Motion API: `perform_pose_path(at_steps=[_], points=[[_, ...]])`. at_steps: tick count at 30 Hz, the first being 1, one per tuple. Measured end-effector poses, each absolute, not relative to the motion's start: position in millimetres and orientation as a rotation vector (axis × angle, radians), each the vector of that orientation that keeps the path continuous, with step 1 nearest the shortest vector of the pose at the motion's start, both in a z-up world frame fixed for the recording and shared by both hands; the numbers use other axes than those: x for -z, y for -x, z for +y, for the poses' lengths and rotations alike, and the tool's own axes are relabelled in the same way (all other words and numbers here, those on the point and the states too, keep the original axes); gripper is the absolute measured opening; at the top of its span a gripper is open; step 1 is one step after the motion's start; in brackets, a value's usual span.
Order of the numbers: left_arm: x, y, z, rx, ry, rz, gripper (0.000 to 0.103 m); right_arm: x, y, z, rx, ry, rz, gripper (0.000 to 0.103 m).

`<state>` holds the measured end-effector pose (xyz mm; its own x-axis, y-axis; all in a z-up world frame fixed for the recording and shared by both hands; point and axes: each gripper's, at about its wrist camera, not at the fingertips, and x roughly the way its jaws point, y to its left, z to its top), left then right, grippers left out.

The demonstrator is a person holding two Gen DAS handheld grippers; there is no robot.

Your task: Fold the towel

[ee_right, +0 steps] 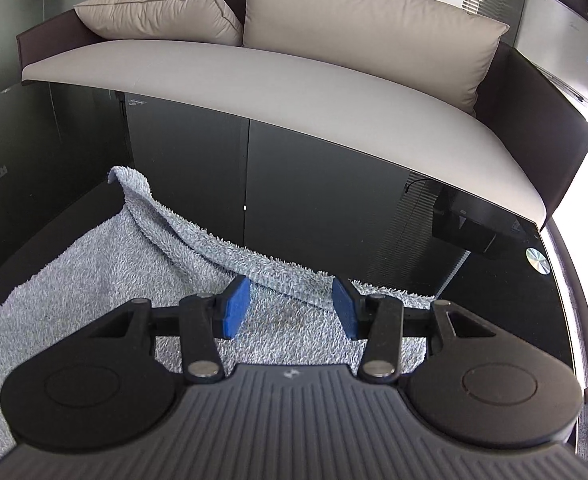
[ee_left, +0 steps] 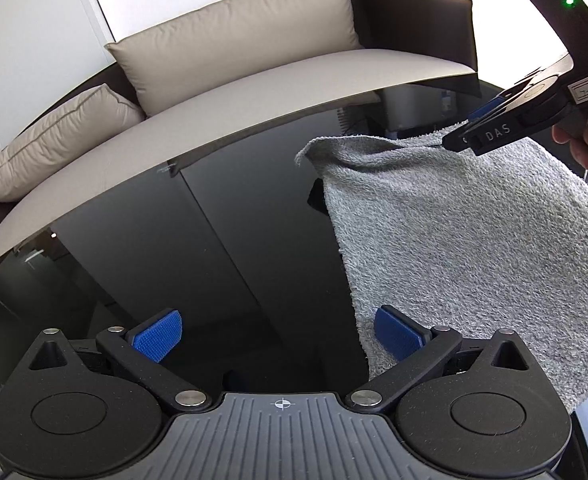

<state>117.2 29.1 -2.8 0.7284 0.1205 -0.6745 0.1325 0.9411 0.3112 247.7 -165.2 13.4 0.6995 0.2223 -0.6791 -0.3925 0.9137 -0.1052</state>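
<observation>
A grey terry towel (ee_left: pixel 465 236) lies on the glossy black table (ee_left: pixel 214 248), its far edge curled up into a ridge. My left gripper (ee_left: pixel 278 334) is open and empty, its right pad at the towel's near left edge. My right gripper (ee_right: pixel 290 306) is open, low over the towel (ee_right: pixel 106 264), with the raised far fold between its blue pads. In the left wrist view the right gripper (ee_left: pixel 463 130) hovers at the towel's far edge.
A beige sofa (ee_right: pixel 294 92) with cushions (ee_right: pixel 357 32) runs along the table's far side. A silver appliance (ee_right: pixel 561 36) stands at the far right. A small black box (ee_right: pixel 473 228) and a round metal disc (ee_right: pixel 537 260) are near the table's right edge.
</observation>
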Motion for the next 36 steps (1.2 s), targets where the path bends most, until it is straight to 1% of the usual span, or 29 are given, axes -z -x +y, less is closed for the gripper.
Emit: perform_pose_path(at_steps=[10, 19, 23, 29, 36], points=[[3, -114, 28, 0.028, -0.34, 0.764, 0.102, -8, -269, -163, -0.161, 0.203, 0.675, 0.048], [3, -111, 26, 0.02, -0.351, 0.758, 0.102, -10, -267, -189, -0.15, 0.123, 0.701, 0.048], [3, -109, 28, 0.018, -0.342, 0.761, 0.102, -6, -260, -195, -0.125, 0.168, 0.709, 0.048], [3, -107, 28, 0.001, -0.328, 0.765, 0.102, 0, -262, -215, -0.08, 0.141, 0.72, 0.048], [3, -107, 30, 0.002, -0.321, 0.765, 0.102, -3, -264, -224, -0.016, 0.158, 0.672, 0.048]])
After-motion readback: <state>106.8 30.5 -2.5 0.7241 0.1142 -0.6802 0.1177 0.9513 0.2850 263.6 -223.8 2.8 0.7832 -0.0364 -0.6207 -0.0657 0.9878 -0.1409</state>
